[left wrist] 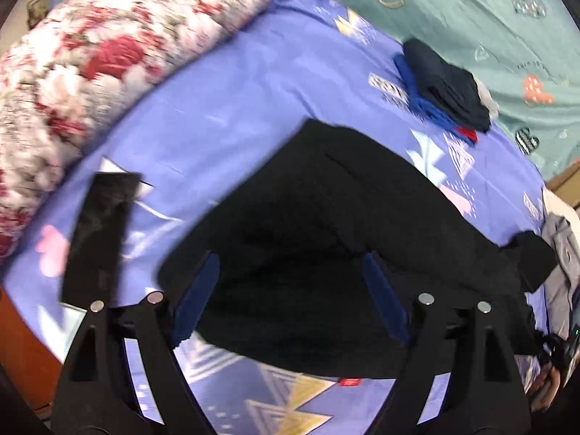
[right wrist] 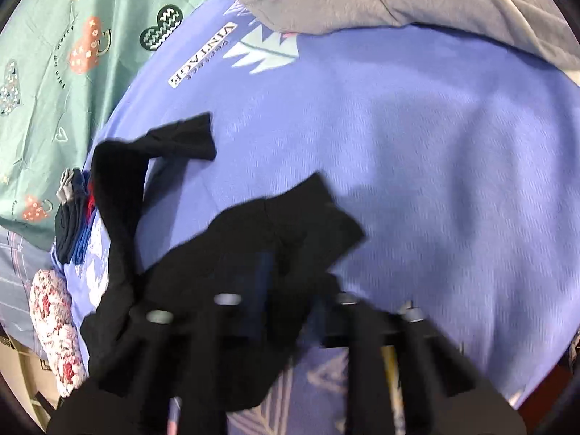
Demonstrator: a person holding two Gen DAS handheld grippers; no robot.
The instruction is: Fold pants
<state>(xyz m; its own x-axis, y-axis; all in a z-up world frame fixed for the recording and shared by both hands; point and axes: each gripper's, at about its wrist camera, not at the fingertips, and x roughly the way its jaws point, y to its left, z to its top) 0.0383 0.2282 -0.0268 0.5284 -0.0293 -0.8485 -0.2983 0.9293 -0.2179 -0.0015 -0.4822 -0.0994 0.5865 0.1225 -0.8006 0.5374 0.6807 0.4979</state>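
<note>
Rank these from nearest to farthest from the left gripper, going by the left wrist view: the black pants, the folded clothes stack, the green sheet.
1. Black pants, directly ahead of the open left gripper.
2. Folded clothes stack, farther back, to the right.
3. Green sheet, beyond the stack at the far right.

The pants [left wrist: 326, 239] were black and lay crumpled on the bed, spread in a broad dark mass just ahead of and between my left fingers [left wrist: 197, 297], whose blue pads stood wide apart on either side of the cloth. In the right view the same black fabric [right wrist: 232, 275] was bunched over my right fingers [right wrist: 262, 282], one narrow leg trailing off to the left and curling forward, a folded corner jutting ahead of them.
</note>
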